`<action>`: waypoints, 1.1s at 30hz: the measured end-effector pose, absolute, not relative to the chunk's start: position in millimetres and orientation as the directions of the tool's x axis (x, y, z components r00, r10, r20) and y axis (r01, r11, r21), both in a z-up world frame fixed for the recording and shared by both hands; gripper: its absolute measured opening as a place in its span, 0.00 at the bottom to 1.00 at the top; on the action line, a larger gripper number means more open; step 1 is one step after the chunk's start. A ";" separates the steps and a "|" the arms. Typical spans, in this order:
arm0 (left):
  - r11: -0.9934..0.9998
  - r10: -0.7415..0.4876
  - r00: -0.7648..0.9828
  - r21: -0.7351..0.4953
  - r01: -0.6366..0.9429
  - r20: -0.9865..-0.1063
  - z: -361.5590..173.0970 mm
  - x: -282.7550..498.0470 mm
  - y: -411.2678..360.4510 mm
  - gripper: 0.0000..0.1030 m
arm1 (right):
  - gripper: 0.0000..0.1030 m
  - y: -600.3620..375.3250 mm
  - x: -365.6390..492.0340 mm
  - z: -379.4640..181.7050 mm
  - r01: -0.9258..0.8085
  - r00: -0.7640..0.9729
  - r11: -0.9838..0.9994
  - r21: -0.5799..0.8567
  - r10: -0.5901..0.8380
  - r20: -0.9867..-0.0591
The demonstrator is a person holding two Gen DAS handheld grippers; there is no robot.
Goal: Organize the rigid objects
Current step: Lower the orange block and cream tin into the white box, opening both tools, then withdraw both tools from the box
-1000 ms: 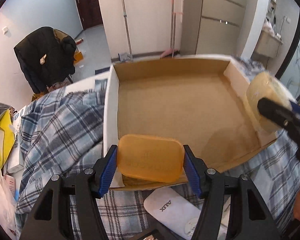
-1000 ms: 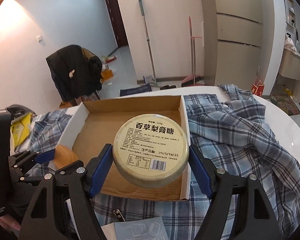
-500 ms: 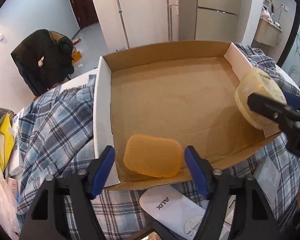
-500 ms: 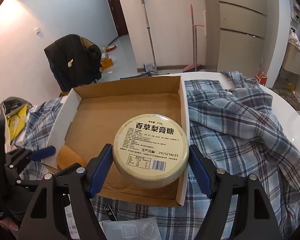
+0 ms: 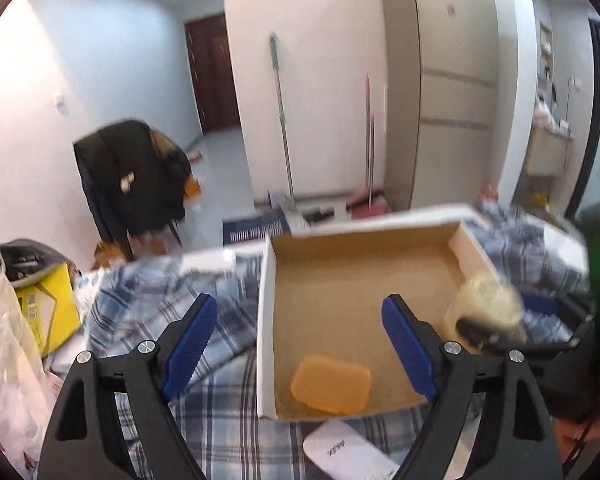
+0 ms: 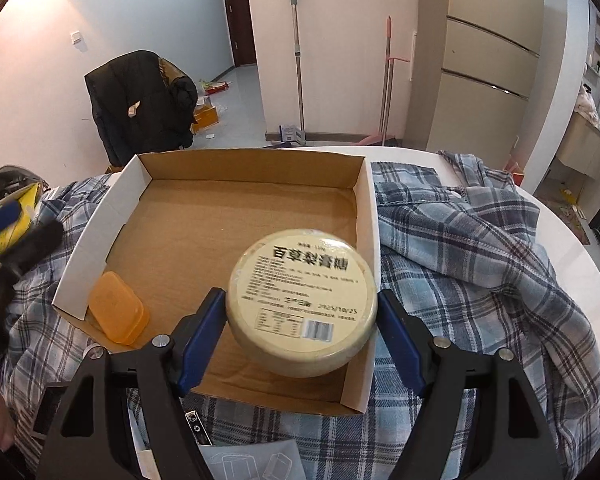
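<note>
A shallow cardboard box (image 6: pixel 236 168) lies on a plaid cloth. An orange soap-like case (image 6: pixel 118 314) lies in its near left corner; it also shows in the left wrist view (image 5: pixel 331 383). My left gripper (image 5: pixel 300 344) is open and empty, above and behind the case. My right gripper (image 6: pixel 300 340) is shut on a round cream tin (image 6: pixel 302 302) with a printed label, held over the box's near right corner. The tin shows blurred in the left wrist view (image 5: pixel 486 306).
A plaid shirt (image 6: pixel 472 256) covers the round white table (image 6: pixel 560 232). A white AUX remote (image 5: pixel 348 450) lies in front of the box. A yellow bag (image 5: pixel 48 300) and plastic bag sit at the left. A chair with a black jacket (image 6: pixel 140 100) stands beyond.
My left gripper let go of the orange case, opened wide and pulled back and up. My right gripper carried the tin forward and lower over the box's right side.
</note>
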State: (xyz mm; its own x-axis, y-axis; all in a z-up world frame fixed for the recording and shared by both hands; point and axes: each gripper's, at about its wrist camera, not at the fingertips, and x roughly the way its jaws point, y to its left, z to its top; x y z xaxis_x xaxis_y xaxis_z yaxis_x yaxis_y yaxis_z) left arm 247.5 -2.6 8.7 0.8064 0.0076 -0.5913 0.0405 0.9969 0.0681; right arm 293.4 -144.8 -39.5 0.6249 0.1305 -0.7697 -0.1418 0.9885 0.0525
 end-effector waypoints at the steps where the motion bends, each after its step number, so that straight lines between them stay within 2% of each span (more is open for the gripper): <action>1: 0.998 -0.003 0.824 0.051 0.038 -0.566 14.5 243.8 -0.4 0.84 | 0.76 -145.0 292.9 -38.1 -0.141 0.629 0.988 0.056 0.134 -0.766; 3: 0.999 -0.027 0.851 0.012 0.039 -0.524 25.6 236.9 3.4 0.84 | 0.86 -146.2 290.6 -33.8 -0.134 0.645 0.989 0.058 0.131 -0.753; 5: 0.999 -0.045 0.878 -0.027 0.037 -0.477 38.3 227.2 8.8 0.85 | 0.86 -149.2 287.4 -24.1 -0.110 0.651 0.992 0.054 0.113 -0.751; 7: 0.999 -0.040 0.897 -0.049 0.021 -0.439 49.5 217.4 12.4 0.88 | 0.86 -155.0 279.7 -4.9 -0.118 0.664 0.987 0.107 0.159 -0.730; 11: 0.998 -0.046 0.934 -0.064 0.025 -0.353 79.6 190.8 12.3 0.92 | 0.87 -171.3 245.4 52.7 -0.131 0.750 0.973 0.188 0.221 -0.624; 13: 0.998 -0.045 0.954 -0.059 0.028 -0.296 93.9 172.6 11.4 1.00 | 0.89 -173.4 228.2 76.5 -0.128 0.787 0.975 0.183 0.212 -0.579; 19: 0.999 -0.037 0.982 0.011 0.040 -0.183 129.4 114.9 7.5 1.00 | 0.93 -168.0 173.6 120.5 -0.179 0.840 0.967 0.180 0.246 -0.484; 23: 0.999 -0.038 0.993 -0.014 0.037 -0.113 136.5 69.5 11.5 1.00 | 0.99 -162.0 135.5 117.2 -0.225 0.868 0.959 0.172 0.278 -0.411; 26: 0.999 -0.040 0.996 -0.001 0.040 -0.084 131.5 43.4 11.0 1.00 | 0.99 -159.4 118.4 105.1 -0.233 0.865 0.957 0.175 0.286 -0.412; 30: 1.000 0.000 0.999 -0.023 0.001 0.047 116.3 13.2 17.6 1.00 | 0.99 -158.1 110.6 90.8 -0.247 0.879 0.953 0.173 0.296 -0.375; 33: 0.999 -0.010 0.999 -0.044 0.012 0.041 104.5 11.4 23.2 1.00 | 0.99 -155.1 113.8 75.8 -0.244 0.887 0.958 0.152 0.283 -0.365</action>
State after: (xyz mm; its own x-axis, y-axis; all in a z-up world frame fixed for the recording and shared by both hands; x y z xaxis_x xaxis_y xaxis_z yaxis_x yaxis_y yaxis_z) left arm 11.4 23.2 104.5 0.9991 -0.0097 0.0413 0.0115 0.9990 -0.0441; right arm 113.8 -155.1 75.8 0.8868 0.2833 -0.3651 -0.2435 0.9579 0.1518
